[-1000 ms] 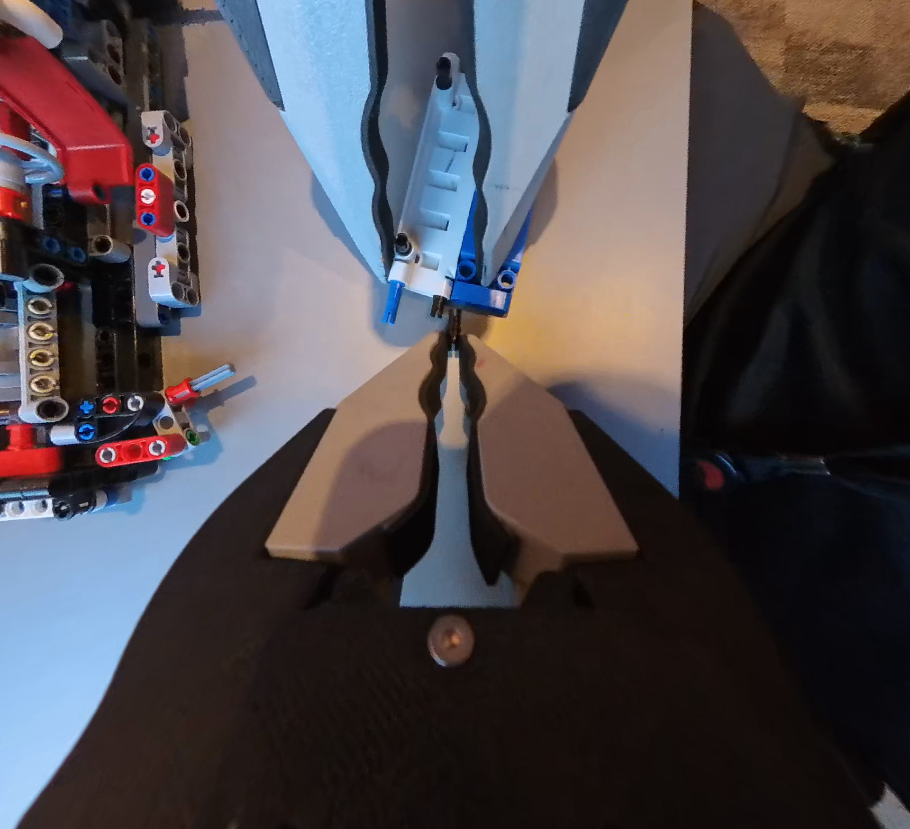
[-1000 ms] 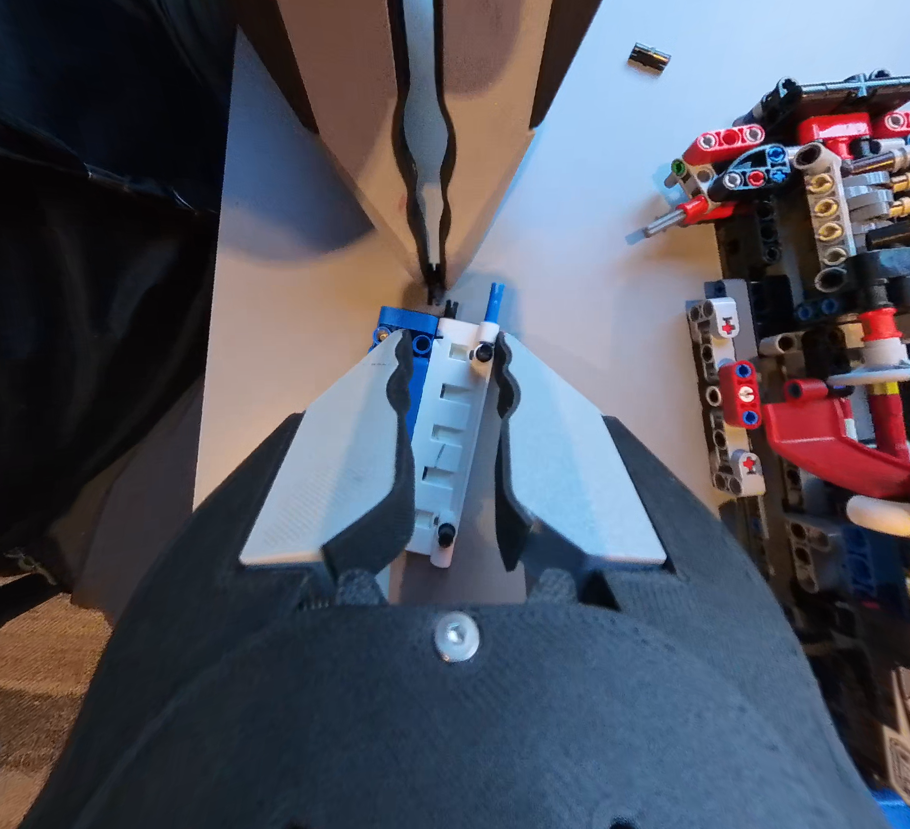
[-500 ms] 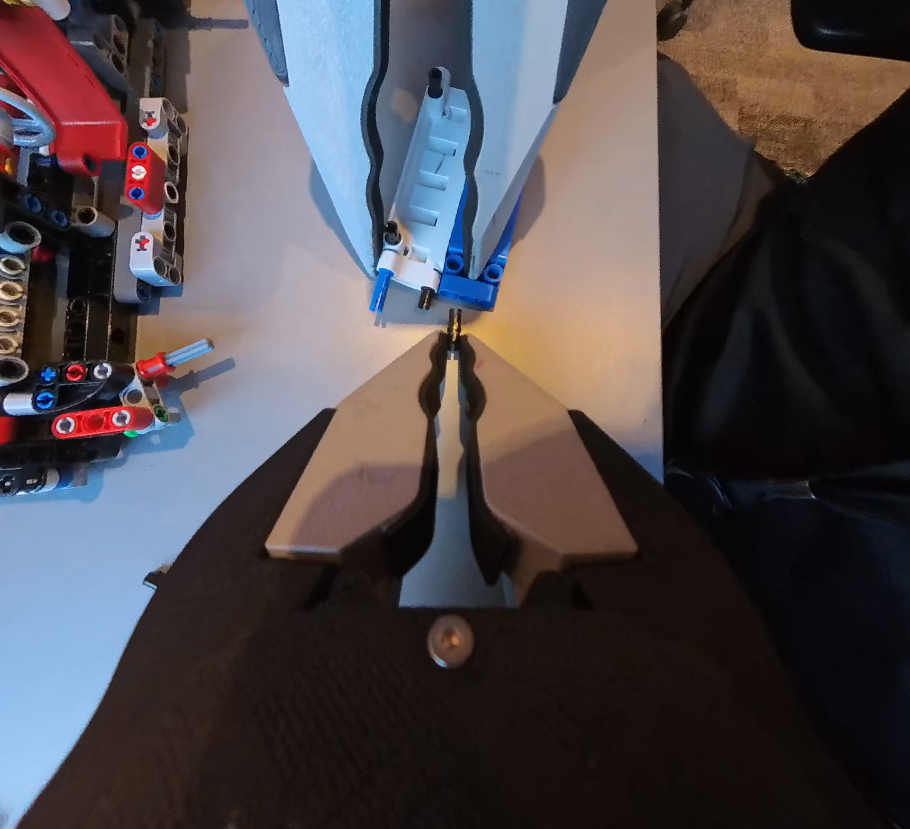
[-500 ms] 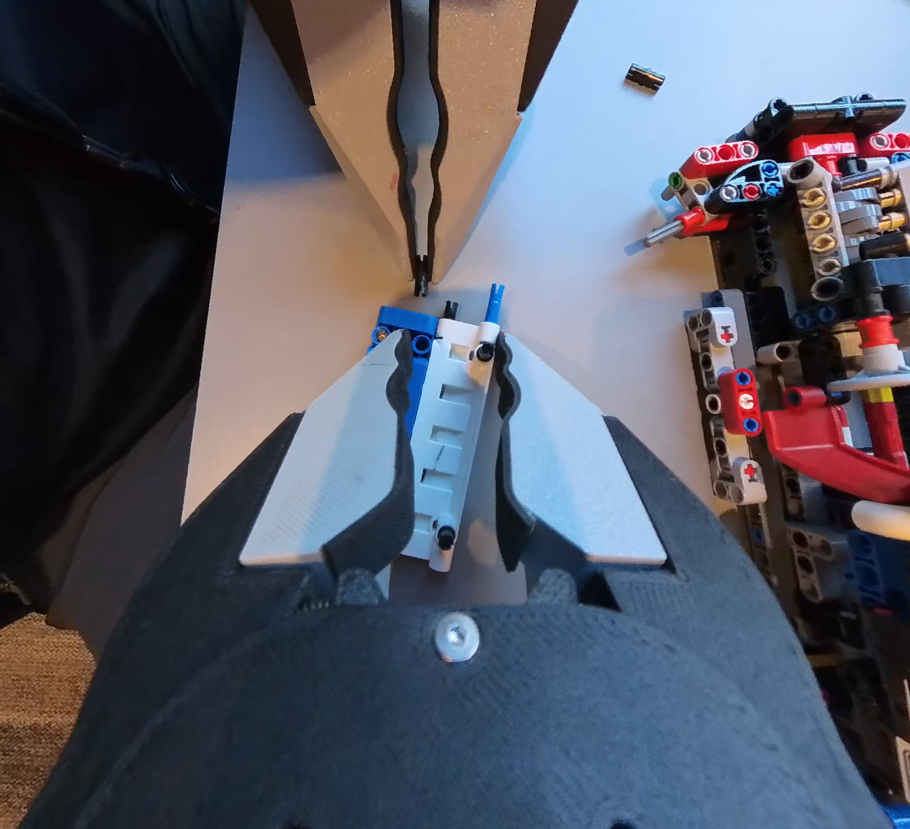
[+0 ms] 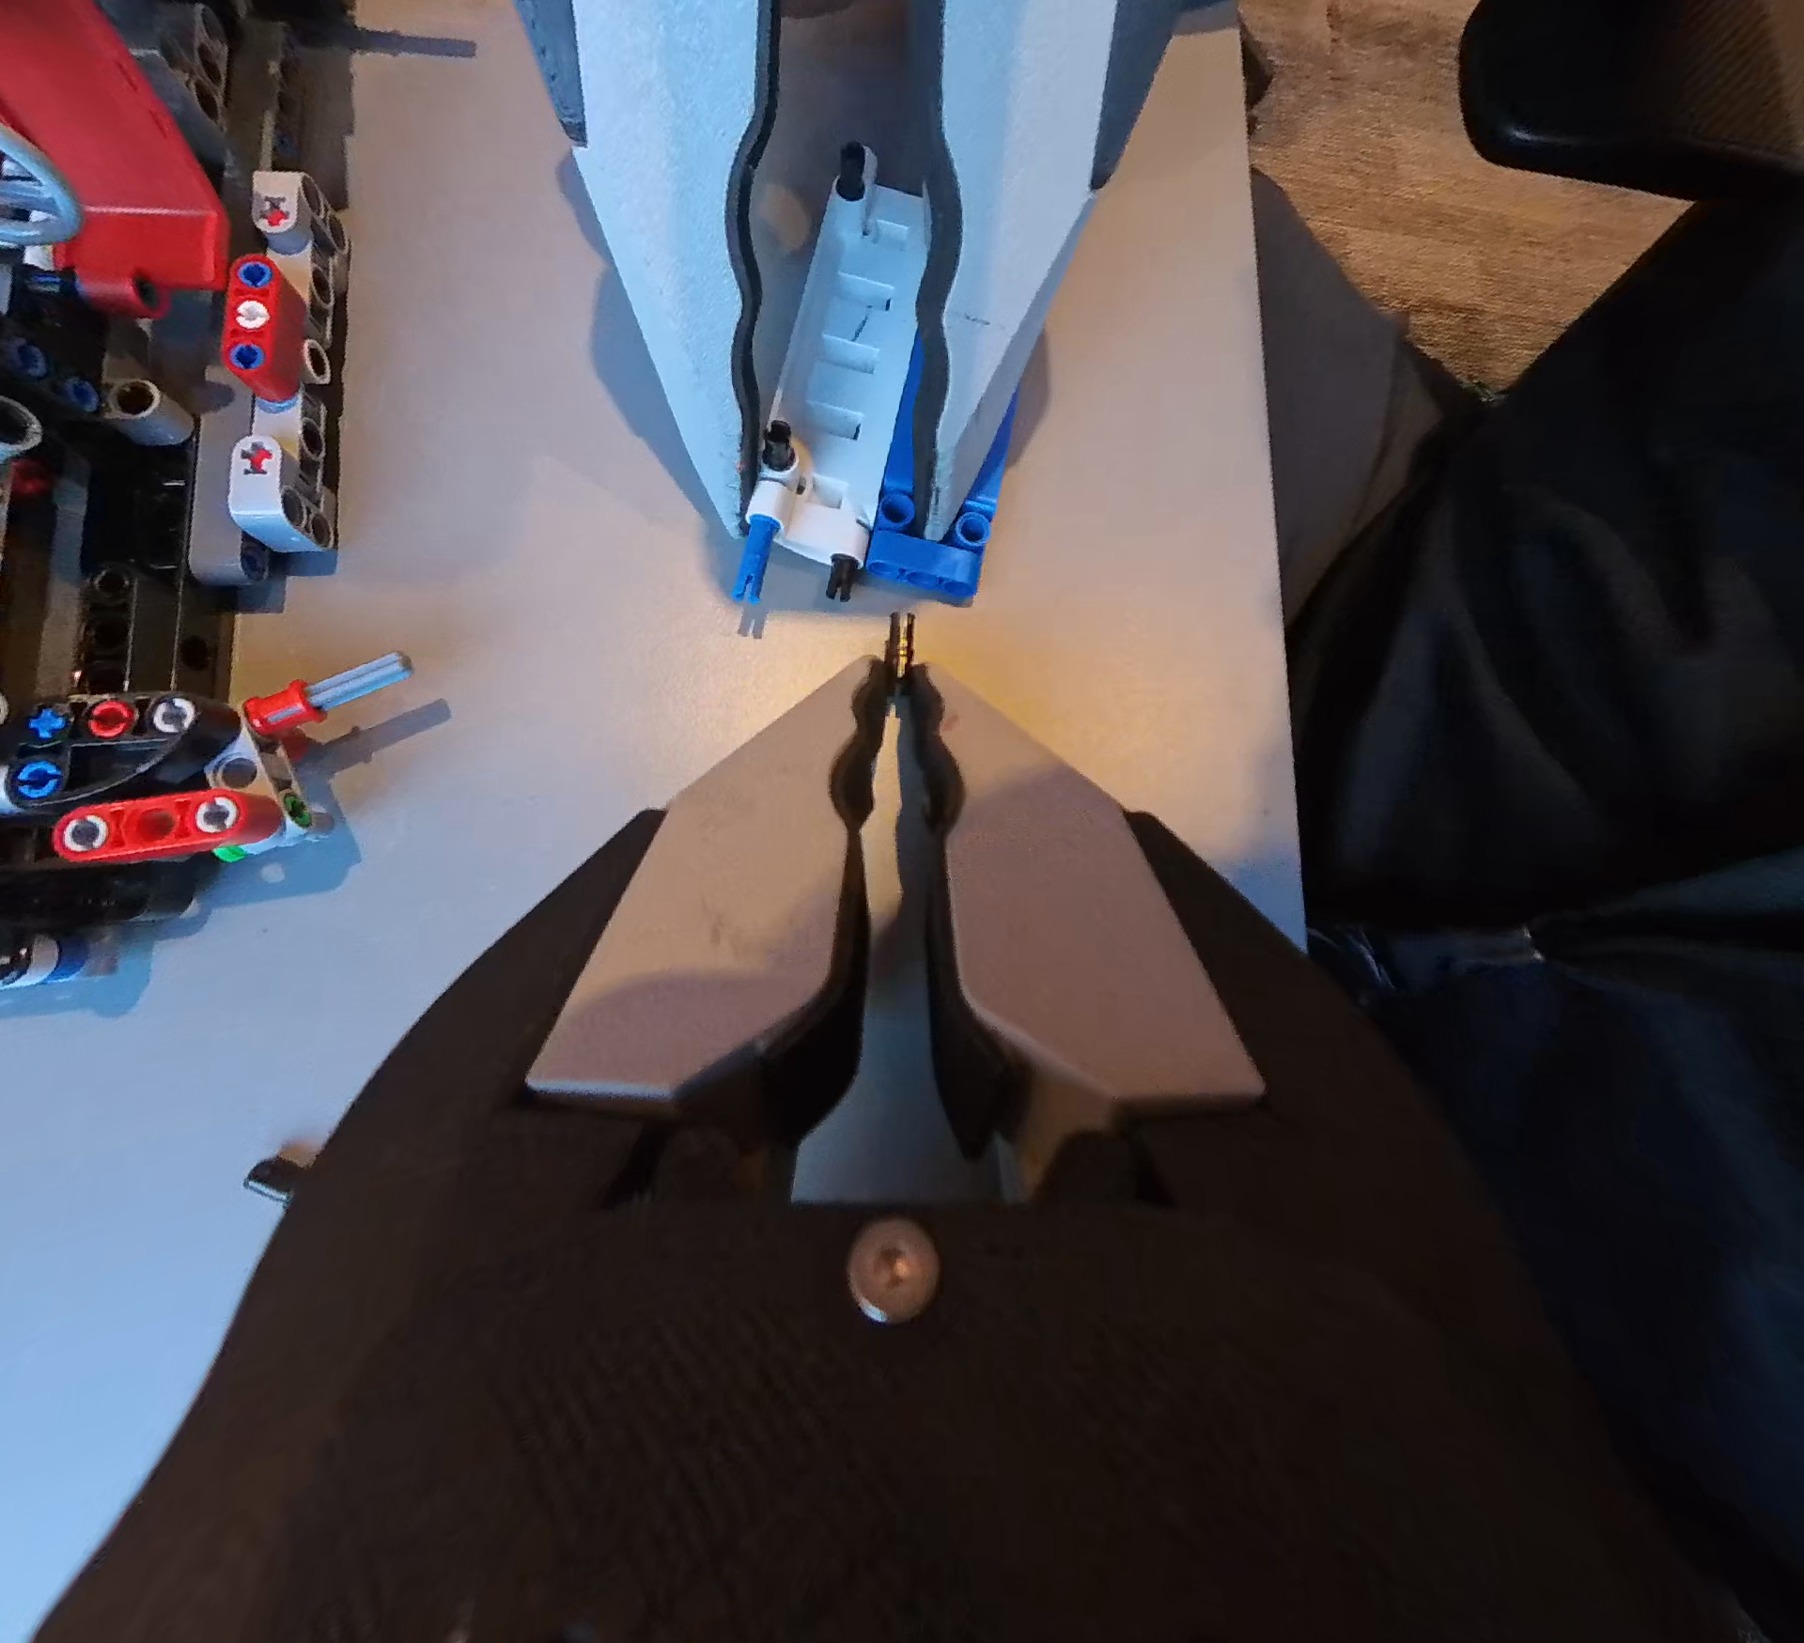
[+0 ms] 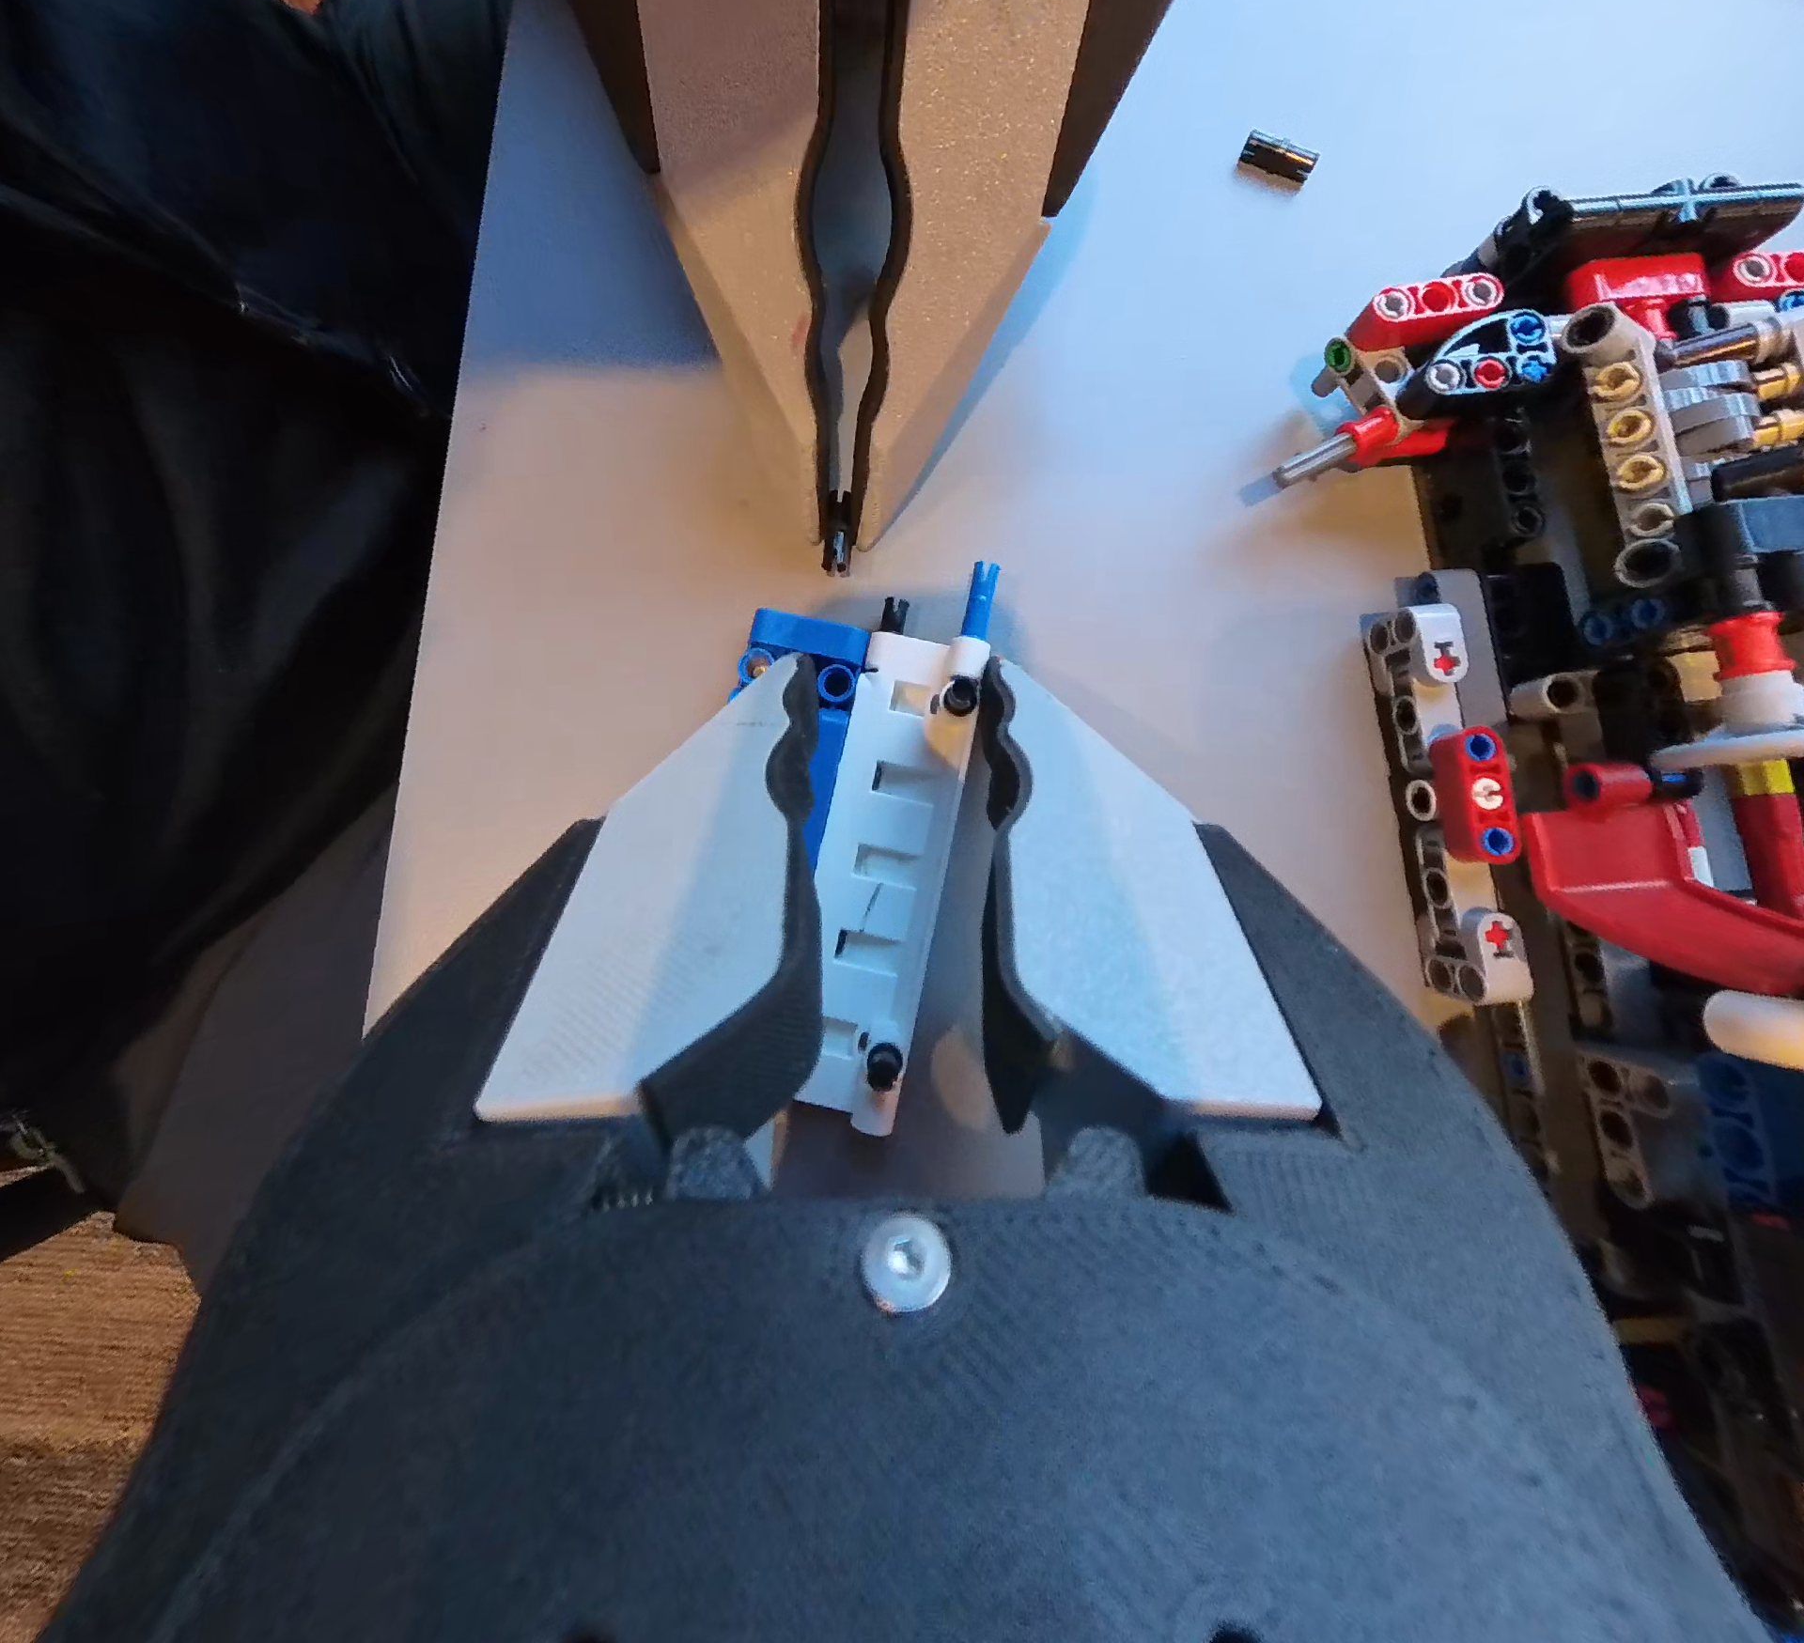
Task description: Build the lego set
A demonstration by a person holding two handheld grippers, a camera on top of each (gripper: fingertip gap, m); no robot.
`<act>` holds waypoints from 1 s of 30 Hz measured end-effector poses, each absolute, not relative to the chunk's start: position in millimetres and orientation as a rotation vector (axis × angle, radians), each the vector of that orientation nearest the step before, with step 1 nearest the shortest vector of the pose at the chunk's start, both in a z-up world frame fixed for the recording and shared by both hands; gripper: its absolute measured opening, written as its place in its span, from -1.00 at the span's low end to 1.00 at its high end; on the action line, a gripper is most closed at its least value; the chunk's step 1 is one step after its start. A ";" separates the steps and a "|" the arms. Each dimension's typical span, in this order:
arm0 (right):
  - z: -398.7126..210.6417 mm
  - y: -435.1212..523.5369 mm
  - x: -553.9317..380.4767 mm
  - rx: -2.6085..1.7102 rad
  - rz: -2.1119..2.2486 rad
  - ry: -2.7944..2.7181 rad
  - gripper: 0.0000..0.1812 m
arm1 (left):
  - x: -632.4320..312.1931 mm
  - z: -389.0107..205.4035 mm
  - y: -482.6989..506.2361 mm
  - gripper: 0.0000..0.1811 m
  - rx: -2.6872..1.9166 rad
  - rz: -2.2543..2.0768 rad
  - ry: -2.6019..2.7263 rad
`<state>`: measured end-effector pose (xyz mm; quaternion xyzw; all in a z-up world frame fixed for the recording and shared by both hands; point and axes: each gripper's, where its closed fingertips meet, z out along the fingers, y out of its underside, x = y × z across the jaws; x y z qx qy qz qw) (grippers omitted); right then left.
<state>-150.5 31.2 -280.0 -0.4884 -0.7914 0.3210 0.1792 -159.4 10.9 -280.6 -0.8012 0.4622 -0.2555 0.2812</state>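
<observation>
White table [image 5: 547,581]: left gripper [image 5: 896,687] pinches black pin [image 5: 899,642], right gripper [image 6: 893,669] clamps panel [image 6: 893,864] beside model [image 6: 1601,620].

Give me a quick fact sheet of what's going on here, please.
left hand-held gripper: shut on black pin
right hand-held gripper: shut on white-and-blue piece
pin and piece: facing each other, small gap, not joined
surface: white table
model: red, black and grey, beside the grippers
loose part: black connector on table
</observation>
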 end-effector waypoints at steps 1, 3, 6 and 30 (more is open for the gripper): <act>-279.9 31.2 -150.9 -1.383 0.913 -2.233 -0.66 | -159.2 -280.5 11.0 -0.98 -2.150 -0.685 1.237; -279.8 30.9 -151.8 -1.386 0.923 -2.224 -0.66 | -158.7 -280.6 10.8 -0.98 -2.155 -0.676 1.242; -279.8 30.8 -152.0 -1.383 0.925 -2.219 -0.66 | -156.1 -280.7 8.5 -0.98 -2.162 -0.682 1.257; -280.3 27.9 -150.1 -1.309 0.951 -2.261 -0.65 | -153.6 -282.2 14.7 -0.98 -2.352 -0.494 1.388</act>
